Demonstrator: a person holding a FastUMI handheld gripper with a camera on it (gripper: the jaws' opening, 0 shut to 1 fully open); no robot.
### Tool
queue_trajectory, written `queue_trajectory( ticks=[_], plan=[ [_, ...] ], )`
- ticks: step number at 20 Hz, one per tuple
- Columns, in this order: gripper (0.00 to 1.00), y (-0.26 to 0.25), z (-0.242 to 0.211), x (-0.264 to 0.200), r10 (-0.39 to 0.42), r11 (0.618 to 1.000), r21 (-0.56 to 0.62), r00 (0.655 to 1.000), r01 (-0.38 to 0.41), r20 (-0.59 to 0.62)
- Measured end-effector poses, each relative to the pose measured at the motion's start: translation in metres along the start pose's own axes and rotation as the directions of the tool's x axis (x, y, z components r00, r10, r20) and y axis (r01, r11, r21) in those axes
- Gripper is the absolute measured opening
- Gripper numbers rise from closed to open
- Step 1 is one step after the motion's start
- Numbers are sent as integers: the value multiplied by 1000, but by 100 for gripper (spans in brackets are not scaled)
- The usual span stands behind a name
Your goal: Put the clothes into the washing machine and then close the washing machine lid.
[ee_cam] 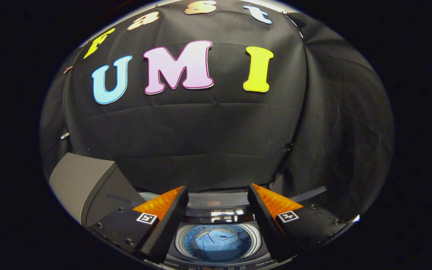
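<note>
Clothes [218,245]: blue, lying in the bottom of the drum, seen between the fingers and below them; already loaded, by the look of it.
Washing machine [216,210]: open at the top, drum mouth facing up, set against the black cloth wall [201,142].
Lid: possibly the dark glossy band just behind the drum mouth, folded back; cannot tell for sure.
Grey box [84,183]: beside the machine, beyond the left finger.
Gripper [218,191]: raised above the machine, aimed level at the wall.
Fingers [163,204]: spread wide, gripping nothing.
Step in hand: probably closing the lid.
</note>
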State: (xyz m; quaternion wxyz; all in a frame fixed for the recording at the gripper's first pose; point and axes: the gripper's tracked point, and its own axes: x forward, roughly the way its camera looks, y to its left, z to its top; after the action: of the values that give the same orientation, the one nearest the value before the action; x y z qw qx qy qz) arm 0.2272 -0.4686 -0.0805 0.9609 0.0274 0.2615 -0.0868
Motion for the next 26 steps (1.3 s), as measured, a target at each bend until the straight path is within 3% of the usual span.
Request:
queue_trajectory(
  ticks=[7,9,10,12,18,26],
  plan=[
    [100,-2,-16,-11,-19,999,26,1000,18,18],
    [99,-2,-55,-11,-17,999,29,993,21,-116],
    [99,5,-71,-20,22,1000,23,987,-18,-161],
    [100,7,-99,-18,33,999,1,991,-33,-132],
    [100,-12,-186,-30,-11,998,-62,965,-5,-261],
    [100,-14,-202,-30,-16,998,-56,962,0,-273]
  ],
)
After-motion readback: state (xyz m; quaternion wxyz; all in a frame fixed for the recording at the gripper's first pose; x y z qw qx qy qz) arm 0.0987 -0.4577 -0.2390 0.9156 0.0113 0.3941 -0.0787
